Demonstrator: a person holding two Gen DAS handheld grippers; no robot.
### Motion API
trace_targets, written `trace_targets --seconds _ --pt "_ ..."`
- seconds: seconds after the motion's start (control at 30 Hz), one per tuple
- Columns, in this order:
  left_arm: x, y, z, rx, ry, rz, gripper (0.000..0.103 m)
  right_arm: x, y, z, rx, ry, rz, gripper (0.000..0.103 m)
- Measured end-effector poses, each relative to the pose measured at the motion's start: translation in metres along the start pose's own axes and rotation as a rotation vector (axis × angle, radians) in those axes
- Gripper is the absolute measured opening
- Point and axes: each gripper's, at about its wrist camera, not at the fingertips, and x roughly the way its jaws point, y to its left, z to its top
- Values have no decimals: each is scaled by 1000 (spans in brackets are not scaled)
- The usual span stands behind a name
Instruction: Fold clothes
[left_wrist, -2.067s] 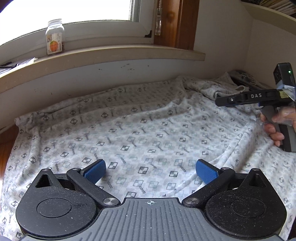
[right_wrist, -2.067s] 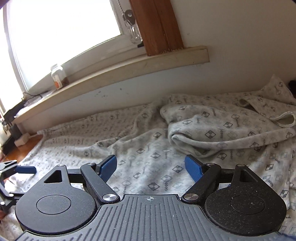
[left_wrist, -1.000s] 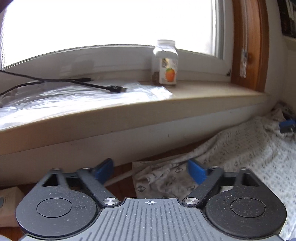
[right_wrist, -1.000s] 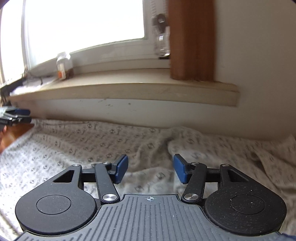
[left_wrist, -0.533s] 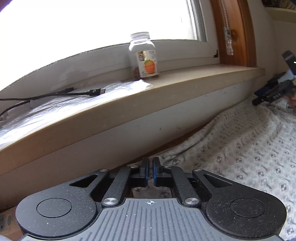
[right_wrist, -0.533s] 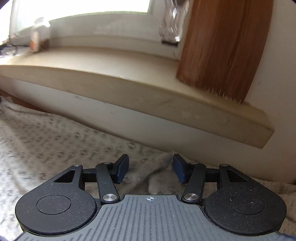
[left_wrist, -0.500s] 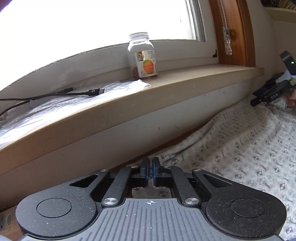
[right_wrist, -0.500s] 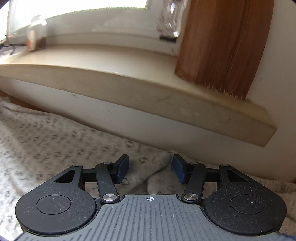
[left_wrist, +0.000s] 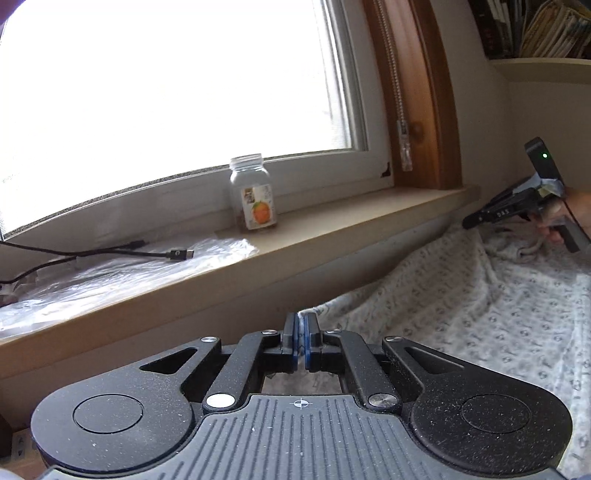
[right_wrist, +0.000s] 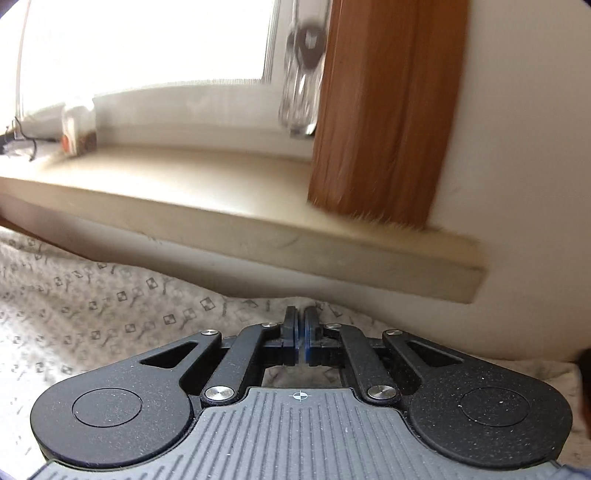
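A pale grey patterned garment (left_wrist: 480, 314) lies spread below the window sill. My left gripper (left_wrist: 301, 332) is shut on its far left corner, with a strip of cloth between the blue pads. My right gripper (right_wrist: 301, 325) is shut on the garment's (right_wrist: 110, 302) far right edge, close under the sill. The right gripper also shows in the left wrist view (left_wrist: 517, 206), held by a hand at the right.
A beige window sill (left_wrist: 332, 225) runs along the back, above the cloth. On it stand a clear jar with an orange label (left_wrist: 255, 195), a black cable (left_wrist: 110, 253) and clear plastic film (left_wrist: 110, 273). A wooden window frame (right_wrist: 384, 110) rises close ahead of the right gripper.
Both grippers moved from the middle of the garment to its far edge. The left shut on the left corner about half a second ago; the right has just shut on the right edge.
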Motion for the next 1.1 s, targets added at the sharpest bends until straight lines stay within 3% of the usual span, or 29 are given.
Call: trace_targets --seconds 0.1,0.23,0.3,0.33,0.37,0.4,0.43,0.6,0.77,0.83,0.87,0.9,1.03,1.1 --pt "-16 -13 -9 4 20 -32 3 -28 -1 -10 -11 -14 -2 3" --pt "-26 -27 -30 7 109 -71 7 -47 -2 -39 -39 93 38 4" --pt "-30 -28 -34 11 128 -63 15 -59 -5 -47 -36 86 31 9" --pt "-32 -26 -35 8 130 -54 20 -63 -8 -48 -23 74 34 17" --pt "-35 -24 -33 0 127 -43 33 -68 -11 -50 -10 62 37 32" --pt "-37 -20 -31 -9 120 -32 44 -72 -14 -51 4 50 41 40" --pt "-40 -17 -28 -20 109 -22 47 -77 -17 -52 17 38 44 49" --pt "-35 -1 -17 -102 102 -11 54 -63 -5 -32 38 2 72 53" --pt "-15 -9 -22 -99 141 -23 54 -15 11 -12 59 25 38 59" --pt "-9 -16 -23 -78 141 -38 46 -1 8 -5 77 36 7 61" --pt "-6 -19 -23 -72 144 -55 33 7 3 -2 96 43 -3 64" --pt "-3 -21 -23 -66 151 -69 28 14 -2 0 118 52 -7 65" --pt "13 -28 -24 -52 193 -94 28 38 -19 6 138 101 1 68" --pt "21 -28 -25 -49 221 -118 41 45 -27 4 129 136 10 68"
